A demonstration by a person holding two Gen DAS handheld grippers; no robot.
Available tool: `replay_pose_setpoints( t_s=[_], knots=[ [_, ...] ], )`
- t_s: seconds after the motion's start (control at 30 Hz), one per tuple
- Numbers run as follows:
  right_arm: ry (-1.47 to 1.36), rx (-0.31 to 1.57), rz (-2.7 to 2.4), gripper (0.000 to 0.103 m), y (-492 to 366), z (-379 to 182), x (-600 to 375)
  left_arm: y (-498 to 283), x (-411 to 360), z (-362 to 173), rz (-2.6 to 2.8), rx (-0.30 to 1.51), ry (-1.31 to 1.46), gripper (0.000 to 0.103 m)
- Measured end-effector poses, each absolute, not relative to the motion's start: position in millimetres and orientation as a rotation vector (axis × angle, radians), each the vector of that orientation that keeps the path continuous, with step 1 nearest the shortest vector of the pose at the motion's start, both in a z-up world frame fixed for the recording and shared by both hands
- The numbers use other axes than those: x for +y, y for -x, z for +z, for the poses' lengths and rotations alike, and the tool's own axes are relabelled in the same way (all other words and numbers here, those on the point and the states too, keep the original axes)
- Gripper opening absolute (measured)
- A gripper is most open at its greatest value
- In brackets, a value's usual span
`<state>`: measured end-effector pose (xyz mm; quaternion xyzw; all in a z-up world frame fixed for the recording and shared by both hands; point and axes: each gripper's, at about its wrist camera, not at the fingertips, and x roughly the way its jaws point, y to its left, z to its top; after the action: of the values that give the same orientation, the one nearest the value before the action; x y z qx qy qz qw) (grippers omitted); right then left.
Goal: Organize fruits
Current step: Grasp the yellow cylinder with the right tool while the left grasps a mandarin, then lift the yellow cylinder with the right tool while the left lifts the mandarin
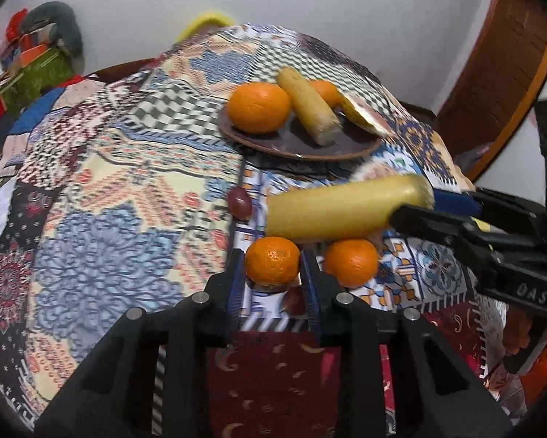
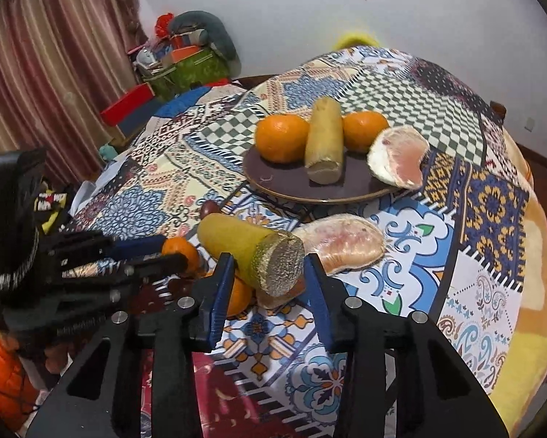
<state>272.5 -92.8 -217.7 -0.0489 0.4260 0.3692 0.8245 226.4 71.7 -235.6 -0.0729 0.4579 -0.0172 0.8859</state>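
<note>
The left tool (image 1: pixel 272 259) is pinching a small orange (image 1: pixel 272 261) down on the patterned tabletop (image 1: pixel 127 189), blue pads pressing on both flanks. The right tool (image 2: pixel 268 266) is clamping the cut end of a yellow sugarcane piece (image 2: pixel 251 252), which is sitting raised, angled above a second orange (image 1: pixel 351 262). The brown plate (image 1: pixel 302 146) beyond is already carrying two oranges, another cane piece and a pomelo wedge; a second pomelo wedge (image 2: pixel 341 244) is lying on the cloth near it. I'm judging the orange soft-skinned and round, so it's wanting a gentle grip across its widest part. The cane looks stiff, dense and smooth, likely slipping unless held well back from the end. The right tool's arm is showing the letters "DAS".
</note>
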Motion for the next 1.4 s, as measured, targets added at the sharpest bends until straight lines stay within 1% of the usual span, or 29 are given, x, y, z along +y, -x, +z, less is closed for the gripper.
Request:
replay_pose_setpoints(
  t_s=[0.33,0.4,0.57,0.83,1.07,1.13,1.27,1.37,1.4],
  knots=[
    [0.161,0.866,0.867,0.029,-237,-206,-63,-203,113,-225,0.058,0.922,0.191,0.03],
    [0.17,0.879,0.888,0.026,-233,-207,-57,-198,116,-225,0.062,0.921,0.198,0.03],
    [0.187,0.923,0.899,0.026,-224,-214,-46,-186,122,-228,0.067,0.92,0.205,0.03],
    [0.221,0.917,0.857,0.026,-228,-210,-28,-175,134,-230,0.07,0.901,0.234,0.03],
    [0.266,0.95,0.838,0.026,-240,-227,0,-171,148,-226,0.073,0.882,0.243,0.03],
    [0.272,0.961,0.833,0.03,-244,-231,5,-171,152,-226,0.073,0.877,0.245,0.03],
    [0.284,0.969,0.834,0.03,-246,-232,9,-172,156,-227,0.068,0.875,0.25,0.03],
    [0.308,0.971,0.843,0.036,-246,-233,13,-176,157,-231,0.066,0.878,0.252,0.03],
    [0.328,0.971,0.838,0.036,-246,-234,16,-176,157,-231,0.065,0.878,0.254,0.03]
  ],
)
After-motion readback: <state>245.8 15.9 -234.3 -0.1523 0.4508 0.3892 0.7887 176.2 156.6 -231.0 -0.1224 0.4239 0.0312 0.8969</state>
